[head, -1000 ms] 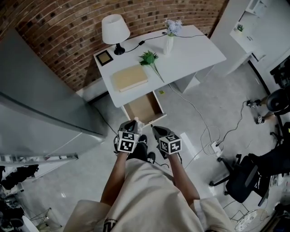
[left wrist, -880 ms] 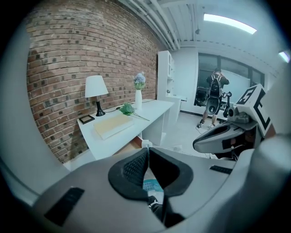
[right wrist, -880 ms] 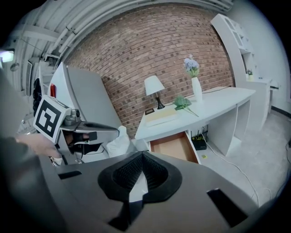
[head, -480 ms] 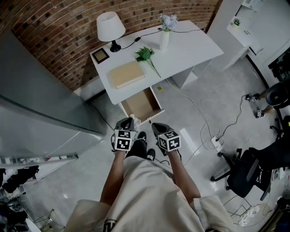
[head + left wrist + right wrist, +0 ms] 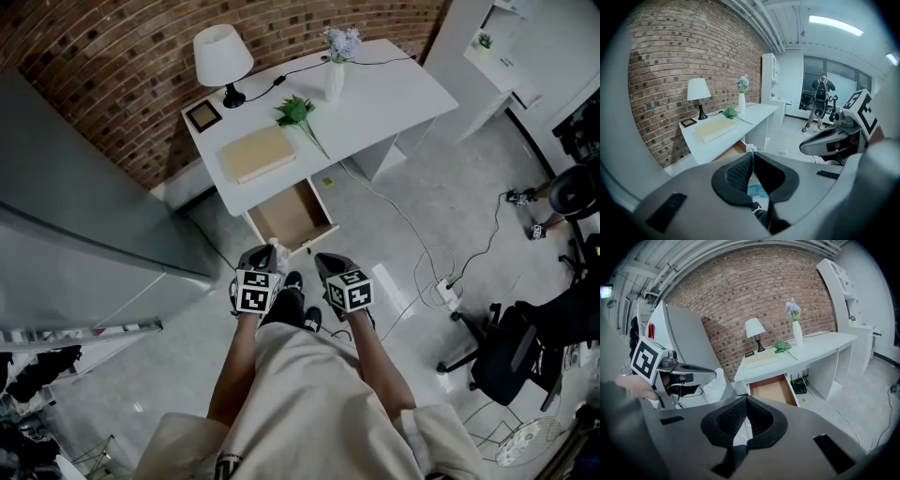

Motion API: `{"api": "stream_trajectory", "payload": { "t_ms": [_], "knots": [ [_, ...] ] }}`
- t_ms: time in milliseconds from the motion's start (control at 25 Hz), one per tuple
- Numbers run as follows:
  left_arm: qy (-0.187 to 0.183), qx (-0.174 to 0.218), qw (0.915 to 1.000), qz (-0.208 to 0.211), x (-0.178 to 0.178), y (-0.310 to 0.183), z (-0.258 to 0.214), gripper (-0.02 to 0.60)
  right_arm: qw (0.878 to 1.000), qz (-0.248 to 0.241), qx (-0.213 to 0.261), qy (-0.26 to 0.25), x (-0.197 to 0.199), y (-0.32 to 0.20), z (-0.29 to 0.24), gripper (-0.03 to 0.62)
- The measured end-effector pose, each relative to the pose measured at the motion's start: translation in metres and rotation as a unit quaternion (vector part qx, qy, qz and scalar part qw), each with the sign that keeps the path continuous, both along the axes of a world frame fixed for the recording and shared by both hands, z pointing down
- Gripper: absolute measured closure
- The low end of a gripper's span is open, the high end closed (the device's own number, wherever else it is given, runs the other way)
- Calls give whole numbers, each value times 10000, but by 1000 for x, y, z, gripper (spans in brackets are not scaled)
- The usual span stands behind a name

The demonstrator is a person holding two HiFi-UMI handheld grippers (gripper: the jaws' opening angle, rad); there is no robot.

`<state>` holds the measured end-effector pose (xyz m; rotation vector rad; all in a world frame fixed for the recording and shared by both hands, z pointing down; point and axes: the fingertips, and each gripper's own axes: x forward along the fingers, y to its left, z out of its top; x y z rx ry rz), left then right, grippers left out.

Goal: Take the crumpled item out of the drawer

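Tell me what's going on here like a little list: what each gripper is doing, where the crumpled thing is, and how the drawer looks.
left gripper: fingers shut on the crumpled white wad, just in front of the drawer
right gripper: fingers shut, nothing between them
wooden-lined drawer: pulled open, looks bare inside
white desk: holds a white table lamp, beige book, green sprig, white vase of flowers
task: wad is out of the drawer
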<state>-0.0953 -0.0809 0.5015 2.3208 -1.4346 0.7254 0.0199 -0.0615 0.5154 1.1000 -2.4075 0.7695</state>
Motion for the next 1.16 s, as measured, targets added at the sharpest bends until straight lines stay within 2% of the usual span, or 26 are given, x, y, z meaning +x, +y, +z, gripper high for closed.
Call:
{"api": "stream_trajectory", "payload": {
  "t_ms": [400,1160],
  "knots": [
    [98,35,9999,50,1,-3,-1,555,9998,-149,41,105,-6,2,2,569],
    [114,-147,9997,173,-2,-23,13,555,9990,-338,44,302,-17,-19,12,569]
  ]
}}
